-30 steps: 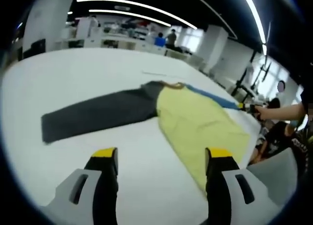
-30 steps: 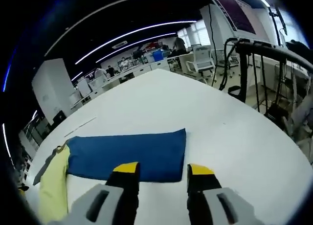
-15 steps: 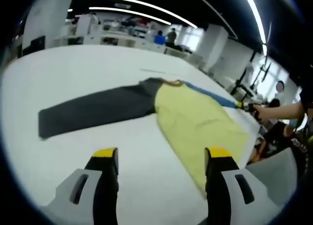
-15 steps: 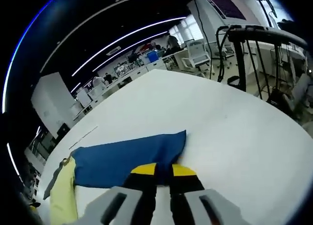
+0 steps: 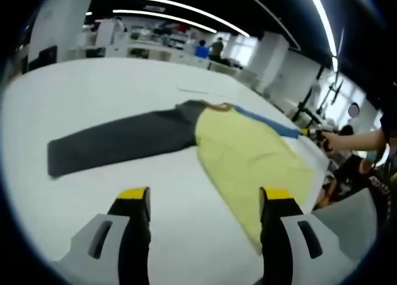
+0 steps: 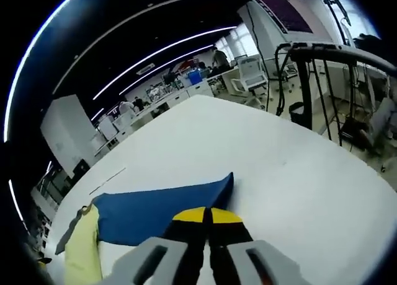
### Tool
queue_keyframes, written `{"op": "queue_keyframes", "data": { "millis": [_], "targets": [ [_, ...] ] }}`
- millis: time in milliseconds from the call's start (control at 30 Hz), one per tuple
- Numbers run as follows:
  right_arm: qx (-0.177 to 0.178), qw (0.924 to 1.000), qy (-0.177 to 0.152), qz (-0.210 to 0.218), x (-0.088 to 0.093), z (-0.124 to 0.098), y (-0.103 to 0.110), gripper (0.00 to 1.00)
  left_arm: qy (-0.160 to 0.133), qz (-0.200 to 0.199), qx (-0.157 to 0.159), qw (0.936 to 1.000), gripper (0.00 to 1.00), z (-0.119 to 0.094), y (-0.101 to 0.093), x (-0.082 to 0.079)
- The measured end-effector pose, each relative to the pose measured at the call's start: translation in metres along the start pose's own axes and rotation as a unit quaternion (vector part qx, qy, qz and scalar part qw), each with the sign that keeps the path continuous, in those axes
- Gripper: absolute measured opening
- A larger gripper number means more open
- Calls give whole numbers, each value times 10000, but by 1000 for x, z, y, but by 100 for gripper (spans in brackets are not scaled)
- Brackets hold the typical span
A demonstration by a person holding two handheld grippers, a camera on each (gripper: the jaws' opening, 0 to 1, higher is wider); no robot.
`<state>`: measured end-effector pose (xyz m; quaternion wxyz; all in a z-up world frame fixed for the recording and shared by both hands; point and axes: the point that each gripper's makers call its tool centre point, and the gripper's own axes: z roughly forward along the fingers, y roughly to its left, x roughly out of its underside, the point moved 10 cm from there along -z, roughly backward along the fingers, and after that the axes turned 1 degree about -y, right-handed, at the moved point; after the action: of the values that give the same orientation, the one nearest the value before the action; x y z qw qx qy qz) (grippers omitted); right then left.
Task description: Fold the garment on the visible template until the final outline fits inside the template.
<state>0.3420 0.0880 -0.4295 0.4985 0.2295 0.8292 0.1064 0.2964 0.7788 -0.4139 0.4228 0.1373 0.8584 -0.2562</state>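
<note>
In the left gripper view a white table (image 5: 93, 93) carries the garment spread flat; its dark grey sleeve (image 5: 118, 142) stretches toward the left, joining the pale yellow body (image 5: 248, 164) in the middle, and a blue sleeve (image 5: 267, 125) runs off to the right behind it; at the far right end of that blue sleeve the right gripper (image 5: 310, 134) meets the cloth, held by a person's hand (image 5: 338, 141); the left gripper (image 5: 205, 201) hangs above bare table just short of the yellow hem, its yellow-tipped jaws spread wide with nothing between them.

In the right gripper view the yellow body (image 6: 84, 254) lies at the lower left; the blue sleeve (image 6: 155, 207) extends rightward from it across the white table (image 6: 279, 167); the right gripper (image 6: 206, 215) has its jaws pressed together at the near edge of the sleeve by its end, apparently pinching the blue cloth, though the pinch itself is hidden beneath the tips; office desks (image 6: 186, 87) stand beyond the table.
</note>
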Motion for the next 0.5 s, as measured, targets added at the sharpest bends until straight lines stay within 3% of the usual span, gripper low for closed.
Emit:
{"op": "queue_keyframes", "data": {
  "millis": [233, 500],
  "targets": [
    [-380, 9988, -309, 35, -19, -4, 19, 0, -51, -21, 19, 10000, 67, 1, 1, 1],
    [-830, 9950, -349, -431, -35, -1, 55, 0, -161, -30, 75, 9998, 67, 2, 1, 0]
  ]
}}
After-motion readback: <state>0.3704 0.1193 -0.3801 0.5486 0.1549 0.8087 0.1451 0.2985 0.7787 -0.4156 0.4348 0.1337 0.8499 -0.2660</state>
